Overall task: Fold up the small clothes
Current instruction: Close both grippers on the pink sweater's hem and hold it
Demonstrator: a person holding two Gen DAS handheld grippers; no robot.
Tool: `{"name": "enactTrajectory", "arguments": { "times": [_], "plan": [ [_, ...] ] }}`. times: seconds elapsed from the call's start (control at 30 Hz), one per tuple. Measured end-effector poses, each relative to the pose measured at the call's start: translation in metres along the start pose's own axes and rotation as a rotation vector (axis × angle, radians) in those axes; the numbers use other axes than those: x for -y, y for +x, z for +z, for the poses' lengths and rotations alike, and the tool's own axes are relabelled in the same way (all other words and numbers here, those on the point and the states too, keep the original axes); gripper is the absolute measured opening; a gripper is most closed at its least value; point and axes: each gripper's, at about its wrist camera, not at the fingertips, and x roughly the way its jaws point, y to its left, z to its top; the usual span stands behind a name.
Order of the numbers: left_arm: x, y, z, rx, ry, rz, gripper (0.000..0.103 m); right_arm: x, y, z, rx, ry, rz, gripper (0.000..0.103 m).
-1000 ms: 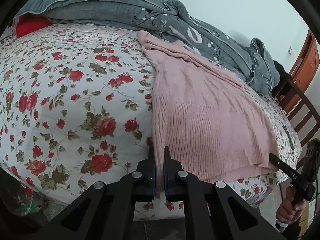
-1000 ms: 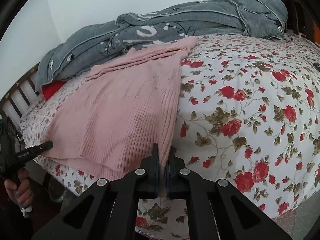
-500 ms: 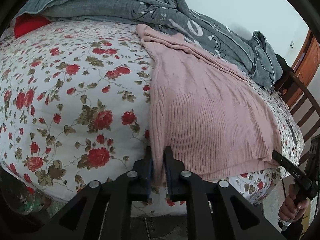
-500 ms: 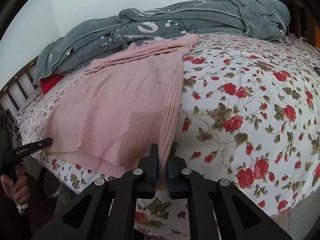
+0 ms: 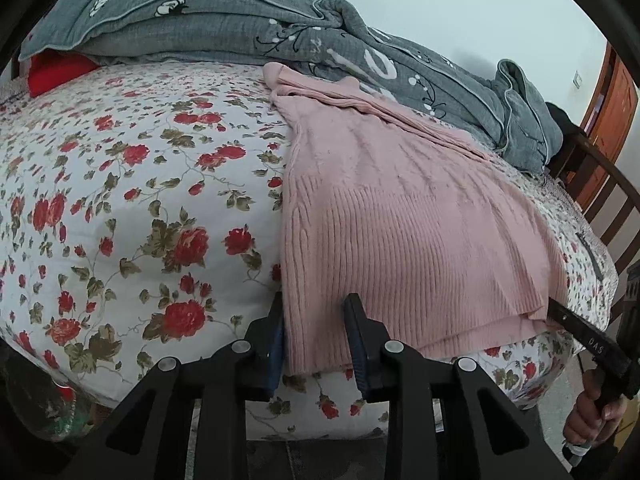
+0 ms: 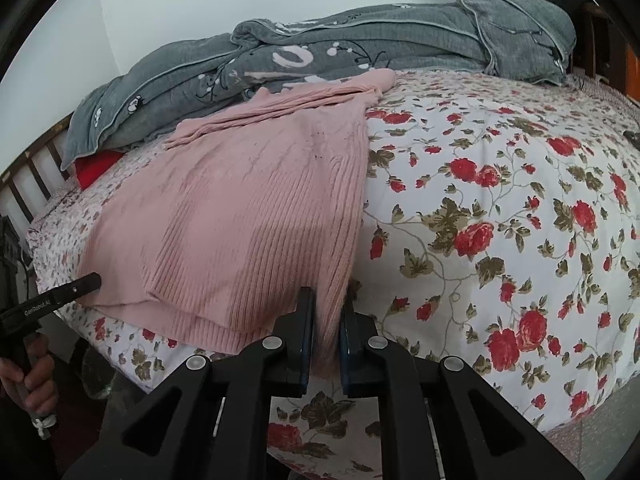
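Observation:
A pink ribbed knit sweater point(image 5: 404, 216) lies folded lengthwise on the floral bedspread, its hem hanging at the bed's near edge; it also shows in the right wrist view point(image 6: 256, 216). My left gripper point(image 5: 316, 312) is open, its jaws standing apart around the hem's left corner. My right gripper point(image 6: 326, 312) has its jaws slightly apart around the hem's right corner, the knit passing loosely between them. The right gripper's fingertip point(image 5: 560, 314) shows at the hem's far corner in the left view; the left gripper's fingertip point(image 6: 86, 282) shows in the right view.
A rumpled grey quilt point(image 5: 280, 36) lies along the far side of the bed, also seen in the right wrist view point(image 6: 360, 48). A red pillow point(image 5: 60, 70) sits at its end. A wooden bed rail point(image 5: 608, 208) and door stand to the right.
Both grippers were shut on the hem's two corners. The left gripper has opened wide and the right has loosened. The sweater's hem now rests at the bed edge.

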Motion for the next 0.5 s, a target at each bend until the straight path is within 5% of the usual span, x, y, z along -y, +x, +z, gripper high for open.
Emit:
{"name": "enactTrajectory", "arguments": {
  "times": [0.5],
  "plan": [
    [-0.008, -0.001, 0.002, -0.039, -0.019, -0.024, 0.021, 0.001, 0.001, 0.002, -0.011, 0.035, -0.015, 0.011]
  ]
}}
